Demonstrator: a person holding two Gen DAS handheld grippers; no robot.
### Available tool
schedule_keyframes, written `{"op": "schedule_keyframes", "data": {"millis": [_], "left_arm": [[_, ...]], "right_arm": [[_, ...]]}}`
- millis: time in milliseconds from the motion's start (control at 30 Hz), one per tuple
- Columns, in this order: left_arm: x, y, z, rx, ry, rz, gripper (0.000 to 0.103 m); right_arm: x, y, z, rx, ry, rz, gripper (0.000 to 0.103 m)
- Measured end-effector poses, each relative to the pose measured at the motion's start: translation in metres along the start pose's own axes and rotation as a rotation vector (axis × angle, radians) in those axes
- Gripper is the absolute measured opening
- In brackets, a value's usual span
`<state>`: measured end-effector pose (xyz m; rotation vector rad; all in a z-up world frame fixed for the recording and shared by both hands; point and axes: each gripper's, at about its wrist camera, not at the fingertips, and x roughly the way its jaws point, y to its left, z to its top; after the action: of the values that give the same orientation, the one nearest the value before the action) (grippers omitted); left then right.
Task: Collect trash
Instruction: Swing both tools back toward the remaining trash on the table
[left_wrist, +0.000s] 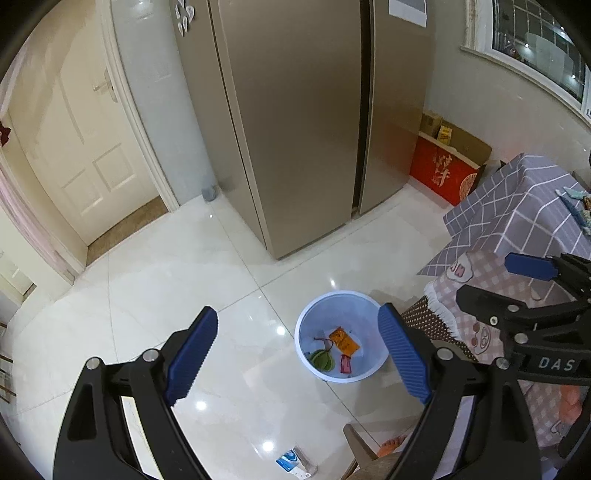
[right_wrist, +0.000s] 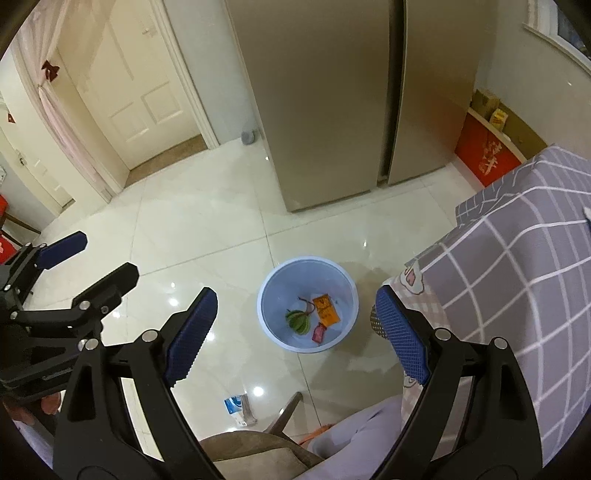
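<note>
A light blue bin stands on the white tiled floor beside the table. Inside lie an orange wrapper, a green peel with a stem and a small red wrapper. My left gripper is open and empty, held high above the bin; it also shows in the right wrist view. My right gripper is open and empty above the bin; it also shows at the right of the left wrist view. A blue-and-white packet lies on the floor near the chair.
A gold double-door fridge stands behind the bin. A table with a grey checked cloth is at the right, with scraps on top. A red box sits by the wall. A chair and my leg are below.
</note>
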<state>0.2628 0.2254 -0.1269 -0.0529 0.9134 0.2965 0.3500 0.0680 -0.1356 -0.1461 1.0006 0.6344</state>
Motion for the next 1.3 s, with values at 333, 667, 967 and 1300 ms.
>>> {"op": "schedule_keyframes", "data": {"millis": [333,667,967,1300], "left_arm": [[-0.035,-0.033,0.014,0.02,-0.077,-0.03,0.086],[-0.051,-0.089,0.034,0.071,-0.119,-0.116,0.086],[-0.053,-0.153,0.052,0.124,-0.12,-0.211,0.086],[-0.048,-0.232,0.06,0.209,-0.074,-0.309,0.086]], "right_arm": [[-0.046,-0.026,0.002,0.03,-0.081,-0.021,0.086],[-0.083,-0.08,-0.008,0.093,-0.128,-0.128,0.086],[-0.126,-0.145,-0.023,0.181,-0.161,-0.255,0.086],[-0.153,-0.21,-0.038,0.284,-0.174,-0.349,0.086]]}}
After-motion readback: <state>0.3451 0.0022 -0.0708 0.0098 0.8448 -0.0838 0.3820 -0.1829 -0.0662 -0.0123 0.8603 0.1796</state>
